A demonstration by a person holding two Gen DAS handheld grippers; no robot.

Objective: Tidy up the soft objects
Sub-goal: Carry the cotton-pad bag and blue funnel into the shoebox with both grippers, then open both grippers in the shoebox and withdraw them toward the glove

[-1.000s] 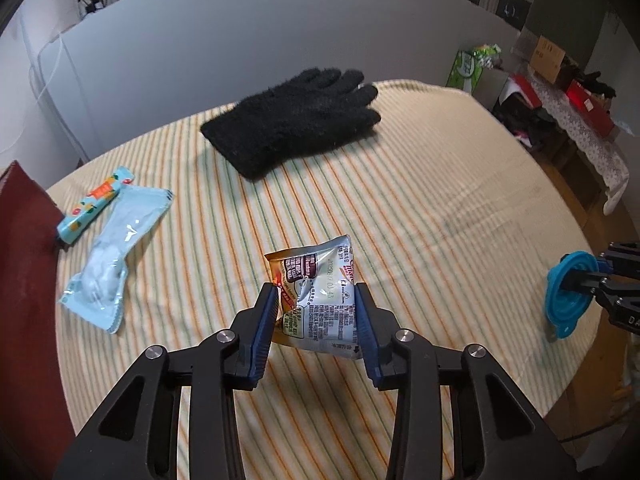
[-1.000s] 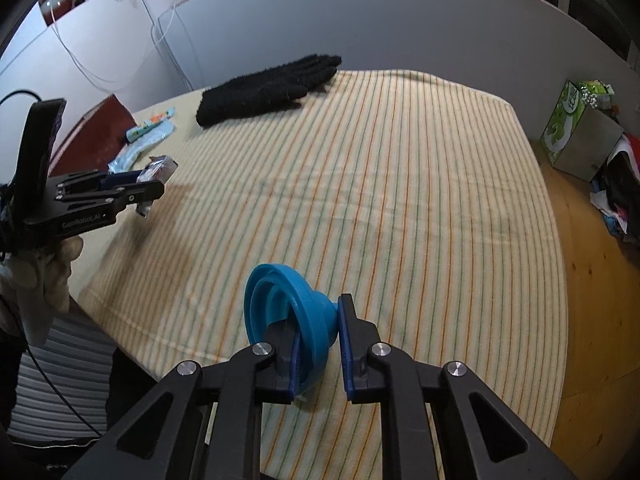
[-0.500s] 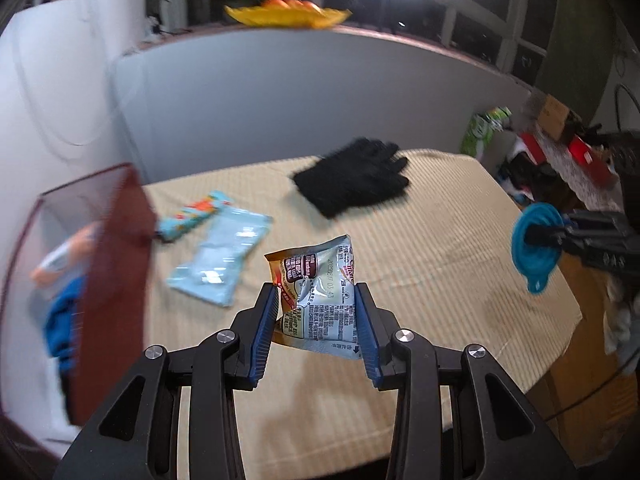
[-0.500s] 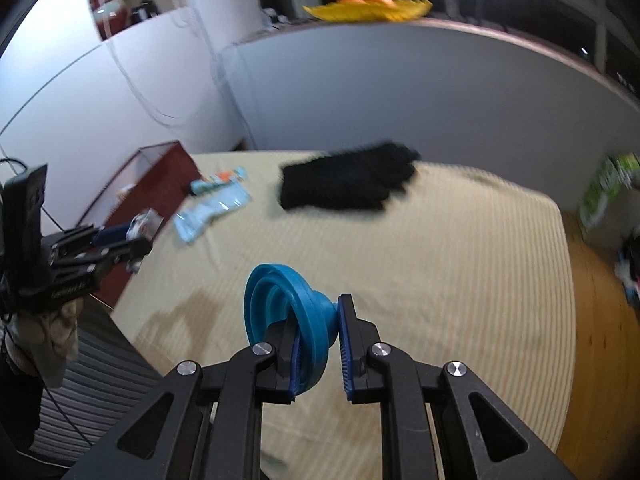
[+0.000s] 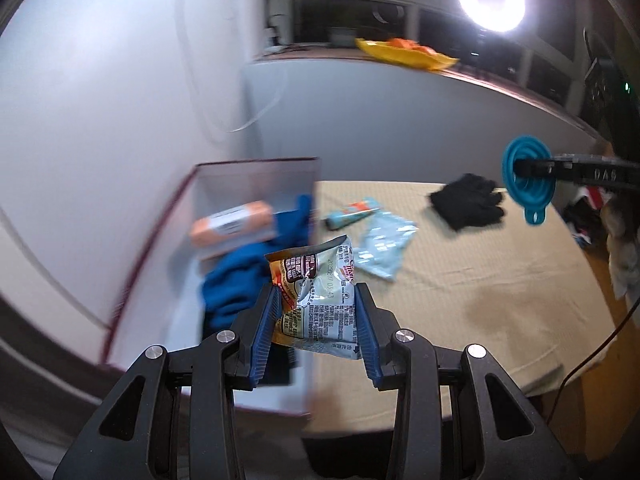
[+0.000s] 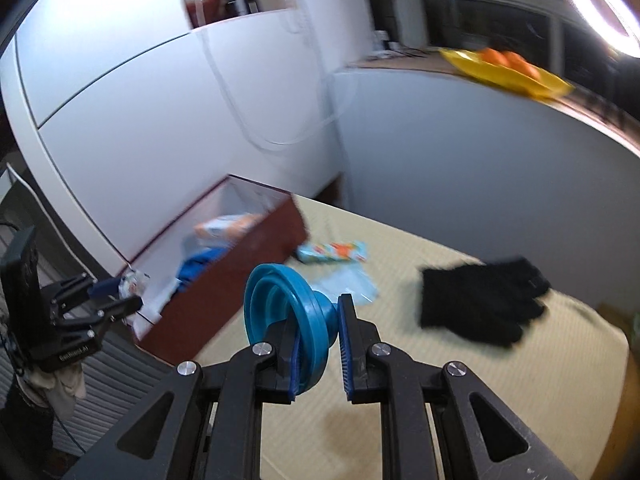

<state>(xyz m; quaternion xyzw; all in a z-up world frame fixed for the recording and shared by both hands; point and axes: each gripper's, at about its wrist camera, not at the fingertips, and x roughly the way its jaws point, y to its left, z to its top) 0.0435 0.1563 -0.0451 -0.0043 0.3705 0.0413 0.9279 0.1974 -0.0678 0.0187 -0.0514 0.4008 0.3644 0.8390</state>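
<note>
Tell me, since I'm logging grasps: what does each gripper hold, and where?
Left gripper: snack packet, clamped at its lower side edges. Right gripper: blue funnel, pinched at its narrow neck.

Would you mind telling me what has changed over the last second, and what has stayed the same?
The left gripper has lifted the snack packet off the striped table and swung it left, over the open box. The right gripper has risen and turned the same way with the blue funnel. Both grips are unchanged; the black glove and the two packets beside the box lie where they were.
</note>
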